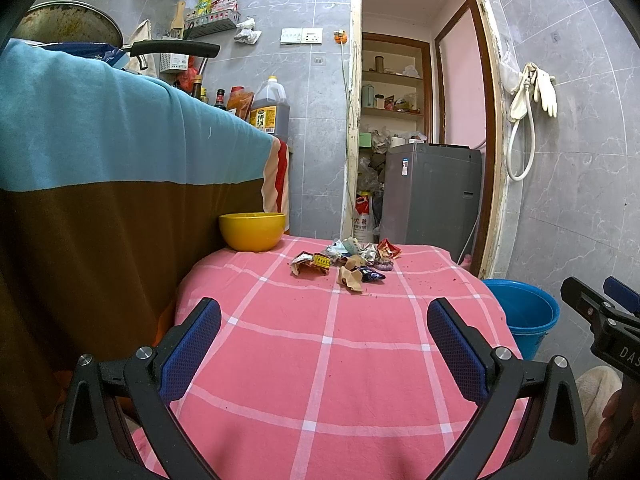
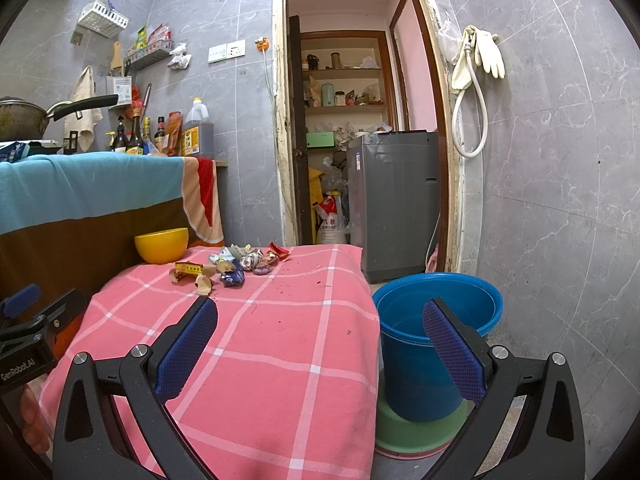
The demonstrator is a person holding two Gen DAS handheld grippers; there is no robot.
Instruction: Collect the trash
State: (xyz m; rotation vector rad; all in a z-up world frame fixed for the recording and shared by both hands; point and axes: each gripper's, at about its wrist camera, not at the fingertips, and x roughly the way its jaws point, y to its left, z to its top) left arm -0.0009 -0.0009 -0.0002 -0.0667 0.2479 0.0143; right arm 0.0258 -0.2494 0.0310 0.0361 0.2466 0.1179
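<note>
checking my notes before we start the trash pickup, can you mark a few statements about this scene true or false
1. Both hand-held grippers, left and right, are open and hold nothing. True.
2. The wrappers lie inside the yellow bowl. False: they lie in a pile on the pink checked cloth, beside the bowl.
3. The blue bucket stands on the floor off the cloth's right edge. True.
4. The bucket is full of wrappers. False: no wrappers show inside it.
</note>
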